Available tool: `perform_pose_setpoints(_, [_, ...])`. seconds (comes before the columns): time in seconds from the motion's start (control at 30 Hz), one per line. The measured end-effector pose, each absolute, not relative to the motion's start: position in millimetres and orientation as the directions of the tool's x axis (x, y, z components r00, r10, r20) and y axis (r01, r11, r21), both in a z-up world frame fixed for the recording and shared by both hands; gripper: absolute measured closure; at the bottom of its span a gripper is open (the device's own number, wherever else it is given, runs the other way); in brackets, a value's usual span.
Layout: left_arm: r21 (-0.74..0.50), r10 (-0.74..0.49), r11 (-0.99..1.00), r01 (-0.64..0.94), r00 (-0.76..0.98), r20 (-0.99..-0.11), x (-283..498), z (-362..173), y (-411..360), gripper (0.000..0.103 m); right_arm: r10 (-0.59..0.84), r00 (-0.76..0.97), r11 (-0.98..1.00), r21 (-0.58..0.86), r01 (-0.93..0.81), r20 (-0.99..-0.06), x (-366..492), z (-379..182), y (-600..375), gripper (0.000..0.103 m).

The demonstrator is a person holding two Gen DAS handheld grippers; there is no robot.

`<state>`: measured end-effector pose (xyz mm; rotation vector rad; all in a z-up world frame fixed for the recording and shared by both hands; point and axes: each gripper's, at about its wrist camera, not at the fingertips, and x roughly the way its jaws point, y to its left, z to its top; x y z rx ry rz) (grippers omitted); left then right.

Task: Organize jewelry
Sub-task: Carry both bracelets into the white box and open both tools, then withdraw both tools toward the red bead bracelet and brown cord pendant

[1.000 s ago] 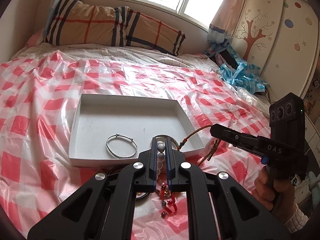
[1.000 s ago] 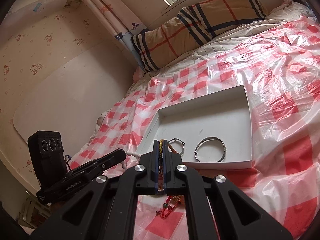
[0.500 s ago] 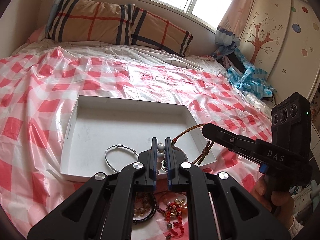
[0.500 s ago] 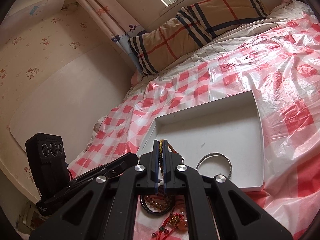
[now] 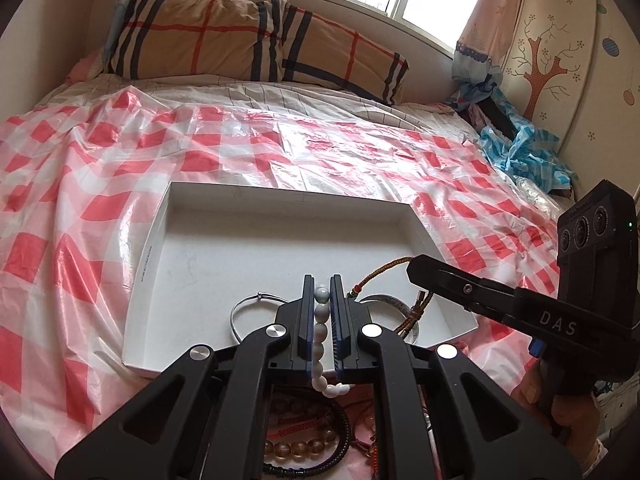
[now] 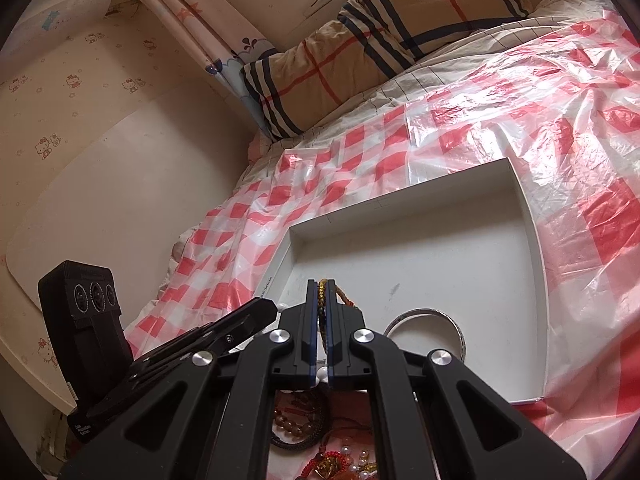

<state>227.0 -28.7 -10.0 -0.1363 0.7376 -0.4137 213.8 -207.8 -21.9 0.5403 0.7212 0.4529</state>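
A shallow white tray (image 5: 256,200) (image 6: 536,240) lies on the red-checked plastic sheet. My left gripper (image 5: 322,292) is shut on a string of white beads (image 5: 319,336) over the tray's near edge. My right gripper (image 6: 322,286) (image 5: 420,266) is shut on a braided brown-and-gold cord bracelet (image 6: 322,300) (image 5: 384,272) above the tray's near side. A thin silver wire bangle (image 5: 240,308) and a wider silver bangle (image 6: 440,316) lie inside the tray. More jewelry is heaped just in front of the tray: amber beads (image 5: 296,446), a black cord (image 5: 340,440), red charms (image 6: 332,460).
A checked pillow (image 5: 248,40) lies at the head of the bed under the window. Crumpled blue cloth (image 5: 520,148) sits by the painted wardrobe (image 5: 580,40) on the right. A white board (image 6: 100,184) leans on the wall to the left. A hand (image 5: 560,400) holds the right gripper.
Both grippers have moved forward and lower, over the tray's near edge, each still holding its piece. The tray looks larger and the loose heap has slid under the fingers.
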Motion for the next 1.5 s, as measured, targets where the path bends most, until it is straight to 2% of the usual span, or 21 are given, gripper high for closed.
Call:
perform_pose_setpoints(0.6, [-0.207,-0.324,0.945,0.252,0.662,-0.675,235.6,-27.1,-24.7,0.095,0.438,0.675,0.848,0.522,-0.092,-0.593,215.9,-48.3,-216.4,0.099])
perform_pose_setpoints(0.73, [-0.199,-0.308,0.951,0.236,0.661,-0.684,236.8,-29.2,-24.3,0.085,0.429,0.674,0.848,0.525,-0.072,-0.601,216.2,-51.6,-218.8,0.094])
perform_pose_setpoints(0.8, [-0.188,-0.291,0.956,0.224,0.665,-0.688,237.1,-29.8,-24.3,0.078,0.424,0.678,0.849,0.525,-0.066,-0.6,215.6,-52.3,-219.6,0.079])
perform_pose_setpoints(0.87, [-0.178,-0.275,0.961,0.211,0.67,-0.689,237.0,-30.4,-23.5,0.069,0.422,0.68,0.849,0.525,-0.063,-0.6,215.5,-53.0,-220.2,0.074])
perform_pose_setpoints(1.0, [-0.156,-0.246,0.969,0.191,0.683,-0.688,236.3,-30.7,-23.2,0.05,0.42,0.68,0.85,0.524,-0.062,-0.601,215.9,-53.9,-220.2,0.074])
perform_pose_setpoints(1.13, [-0.135,-0.222,0.975,0.179,0.69,-0.688,235.5,-31.0,-23.6,0.038,0.419,0.681,0.85,0.523,-0.062,-0.601,216.5,-54.4,-220.3,0.073])
perform_pose_setpoints(1.23, [-0.124,-0.211,0.977,0.174,0.693,-0.689,235.1,-31.3,-24.2,0.03,0.416,0.686,0.851,0.521,-0.063,-0.597,216.4,-54.9,-221.3,0.069])
perform_pose_setpoints(1.5, [-0.117,-0.176,0.984,0.132,0.72,-0.671,222.0,-19.3,-4.4,0.02,0.352,0.719,0.894,0.442,-0.07,-0.599,186.7,-35.3,-224.2,0.053])
